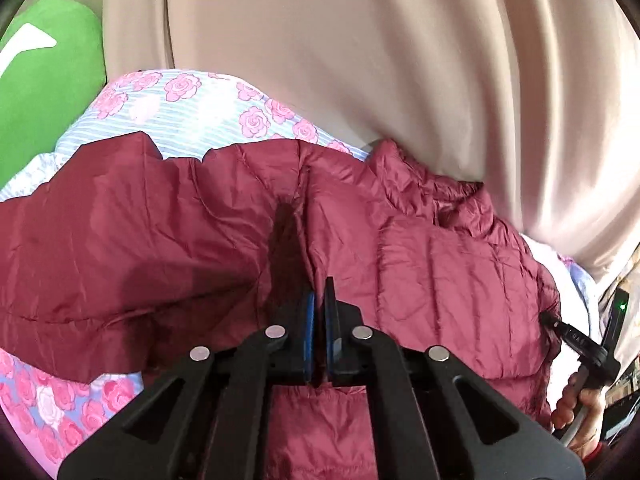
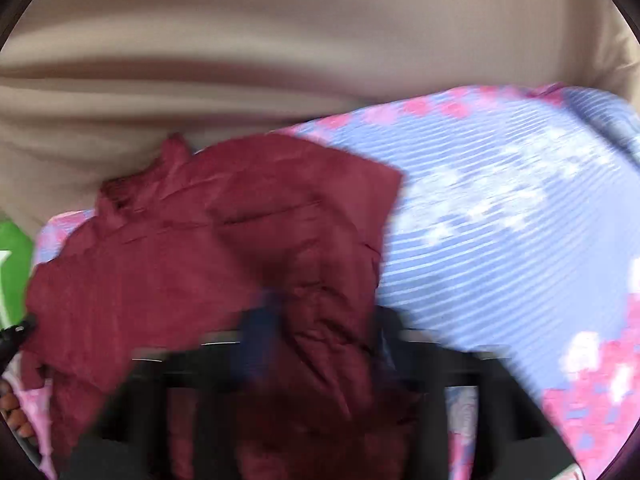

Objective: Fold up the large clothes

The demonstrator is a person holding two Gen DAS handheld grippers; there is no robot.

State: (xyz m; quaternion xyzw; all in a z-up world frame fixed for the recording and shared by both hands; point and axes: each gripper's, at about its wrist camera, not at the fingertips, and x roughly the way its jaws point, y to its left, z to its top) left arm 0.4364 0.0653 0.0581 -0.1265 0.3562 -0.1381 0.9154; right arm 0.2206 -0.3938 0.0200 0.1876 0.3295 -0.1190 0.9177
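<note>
A maroon quilted puffer jacket [image 1: 200,240] lies spread on a bed with a blue-striped, pink-rose sheet [image 1: 192,120]. My left gripper [image 1: 319,304] is shut on a fold of the jacket's near edge, fabric pinched between its blue pads. My right gripper [image 1: 554,322] shows at the jacket's right edge, its tip touching the fabric. In the blurred right wrist view the jacket [image 2: 200,260] drapes over my right gripper [image 2: 316,320]; the fingers are smeared and partly hidden, so their state is unclear. The left gripper's tip [image 2: 18,330] shows at the far left.
A beige curtain [image 1: 360,60] hangs behind the bed and also fills the top of the right wrist view [image 2: 280,40]. A green cushion [image 1: 48,68] sits at the bed's far left. The sheet [image 2: 500,220] stretches to the right of the jacket.
</note>
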